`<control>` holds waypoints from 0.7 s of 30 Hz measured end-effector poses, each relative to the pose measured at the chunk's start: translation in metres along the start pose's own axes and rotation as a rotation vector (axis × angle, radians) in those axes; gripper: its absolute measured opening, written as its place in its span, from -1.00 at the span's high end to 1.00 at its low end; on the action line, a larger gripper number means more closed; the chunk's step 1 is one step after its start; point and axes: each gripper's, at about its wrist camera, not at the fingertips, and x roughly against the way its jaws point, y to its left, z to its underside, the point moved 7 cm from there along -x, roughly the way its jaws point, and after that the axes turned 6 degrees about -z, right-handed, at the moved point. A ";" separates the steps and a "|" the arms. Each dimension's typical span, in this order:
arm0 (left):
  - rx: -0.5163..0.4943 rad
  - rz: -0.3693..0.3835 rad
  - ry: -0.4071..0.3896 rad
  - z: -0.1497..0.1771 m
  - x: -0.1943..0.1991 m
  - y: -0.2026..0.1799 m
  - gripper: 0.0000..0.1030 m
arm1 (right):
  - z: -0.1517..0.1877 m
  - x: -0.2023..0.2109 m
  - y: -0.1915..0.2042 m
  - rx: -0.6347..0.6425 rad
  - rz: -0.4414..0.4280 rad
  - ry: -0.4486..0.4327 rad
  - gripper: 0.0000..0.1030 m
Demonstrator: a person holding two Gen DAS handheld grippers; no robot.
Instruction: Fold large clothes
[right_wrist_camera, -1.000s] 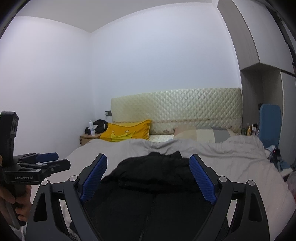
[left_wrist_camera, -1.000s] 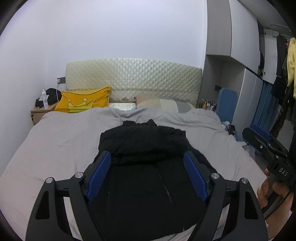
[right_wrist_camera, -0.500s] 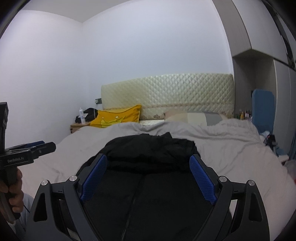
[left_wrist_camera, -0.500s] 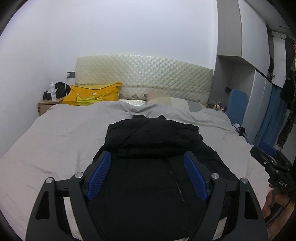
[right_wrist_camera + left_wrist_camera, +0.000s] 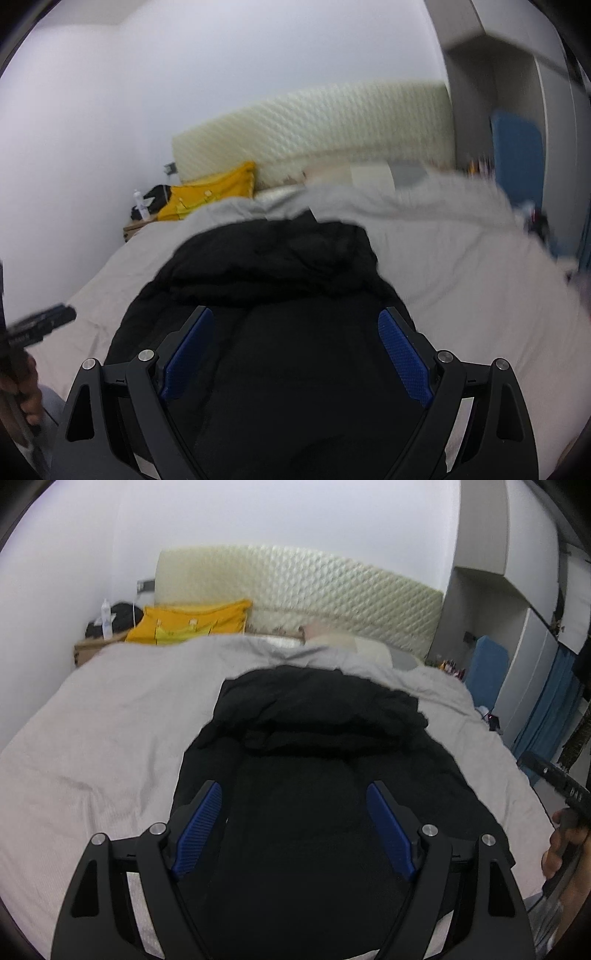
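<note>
A large black hooded jacket (image 5: 325,775) lies spread on the grey bed cover (image 5: 103,723), hood end toward the headboard; it also shows in the right wrist view (image 5: 280,295). My left gripper (image 5: 295,812) is open and empty, held above the jacket's near part. My right gripper (image 5: 295,339) is open and empty, also above the jacket's near part. The right gripper shows at the right edge of the left wrist view (image 5: 554,779). The left gripper shows at the left edge of the right wrist view (image 5: 40,325).
A yellow pillow (image 5: 192,622) and a pale pillow (image 5: 354,646) lie by the quilted headboard (image 5: 303,587). A nightstand with a bottle (image 5: 106,614) stands at the far left. Wardrobes, a blue chair (image 5: 487,664) and hanging clothes line the right side.
Both grippers have moved forward and tilted down over the jacket, which fills more of each view. Both stay open. The jacket has not moved.
</note>
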 end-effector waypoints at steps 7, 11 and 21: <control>0.095 0.008 0.127 0.014 -0.029 0.026 -0.58 | 0.033 -0.025 -0.096 -0.243 0.051 0.186 -0.76; 0.125 -0.024 0.173 0.023 -0.042 0.040 -0.58 | 0.064 -0.037 -0.137 -0.369 0.056 0.278 -0.76; 0.257 -0.068 0.321 0.049 -0.072 0.085 -0.61 | 0.139 -0.057 -0.176 -0.744 -0.037 0.433 -0.74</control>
